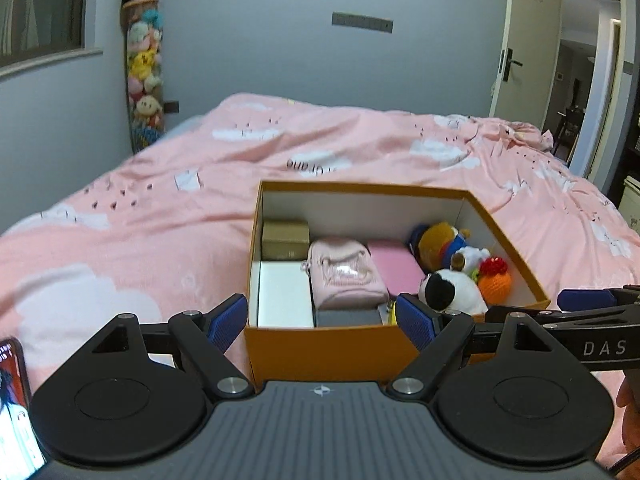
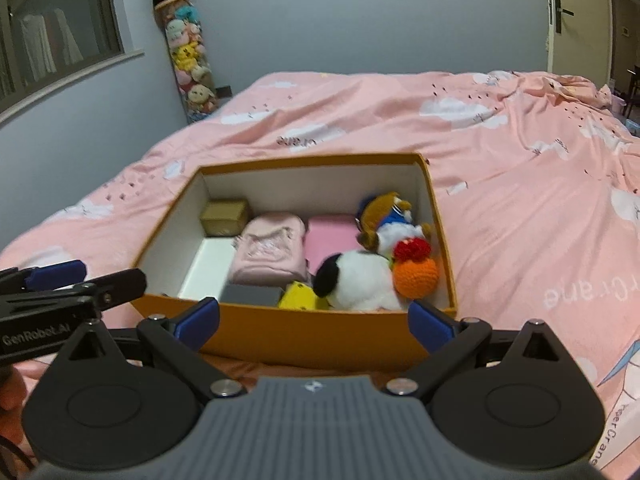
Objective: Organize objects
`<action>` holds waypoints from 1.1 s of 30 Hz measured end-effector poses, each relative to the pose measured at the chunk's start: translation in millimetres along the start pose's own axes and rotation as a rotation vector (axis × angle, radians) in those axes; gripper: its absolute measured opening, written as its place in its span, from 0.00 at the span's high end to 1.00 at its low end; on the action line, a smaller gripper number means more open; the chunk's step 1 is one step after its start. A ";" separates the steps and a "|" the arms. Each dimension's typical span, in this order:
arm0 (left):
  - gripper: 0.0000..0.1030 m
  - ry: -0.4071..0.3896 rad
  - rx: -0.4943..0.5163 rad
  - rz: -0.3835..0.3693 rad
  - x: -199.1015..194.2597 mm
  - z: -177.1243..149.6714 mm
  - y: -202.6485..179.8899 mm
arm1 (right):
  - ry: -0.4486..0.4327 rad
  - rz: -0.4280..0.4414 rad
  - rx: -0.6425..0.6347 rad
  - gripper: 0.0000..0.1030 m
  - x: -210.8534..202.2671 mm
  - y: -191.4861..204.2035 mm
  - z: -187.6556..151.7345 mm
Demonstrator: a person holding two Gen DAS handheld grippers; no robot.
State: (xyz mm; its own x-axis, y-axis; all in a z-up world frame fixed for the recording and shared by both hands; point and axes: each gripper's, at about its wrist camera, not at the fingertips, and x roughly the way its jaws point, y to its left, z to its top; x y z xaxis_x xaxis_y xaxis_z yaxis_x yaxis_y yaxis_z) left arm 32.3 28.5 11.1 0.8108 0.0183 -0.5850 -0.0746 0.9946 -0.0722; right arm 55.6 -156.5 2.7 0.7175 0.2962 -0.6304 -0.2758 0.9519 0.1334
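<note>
Only right wrist view shows yellow toy [image 2: 298, 298] in box [image 2: 304, 340].

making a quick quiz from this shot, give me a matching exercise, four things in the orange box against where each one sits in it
Places are as the right wrist view shows them.

Things:
1. tan cardboard box
2. crocheted orange ball
3. folded pink garment
4. dark grey block

Places in the orange box:
A. by the right wall, in front of the plush toys
B. far left corner
C. against the near wall, left of the yellow item
D. middle, left of the flat pink item

Pairs: 1-B, 2-A, 3-D, 4-C
</note>
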 end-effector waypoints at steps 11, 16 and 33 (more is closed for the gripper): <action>0.05 0.057 -0.008 0.015 7.9 -5.8 2.8 | 0.034 -0.006 0.016 0.03 10.4 -5.9 -2.0; 0.05 0.053 -0.008 0.023 7.1 -5.5 3.6 | 0.039 -0.006 0.015 0.03 10.8 -5.1 -2.5; 0.05 0.062 -0.011 0.027 7.8 -5.3 5.8 | 0.047 -0.003 0.009 0.03 11.8 -4.3 -3.0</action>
State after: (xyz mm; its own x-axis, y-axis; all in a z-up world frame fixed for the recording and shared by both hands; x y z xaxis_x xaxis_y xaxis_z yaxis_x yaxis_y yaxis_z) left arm 35.1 33.8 1.9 0.7712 0.0380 -0.6355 -0.1023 0.9926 -0.0648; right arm 63.3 -157.4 -7.6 0.6877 0.2899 -0.6657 -0.2677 0.9535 0.1386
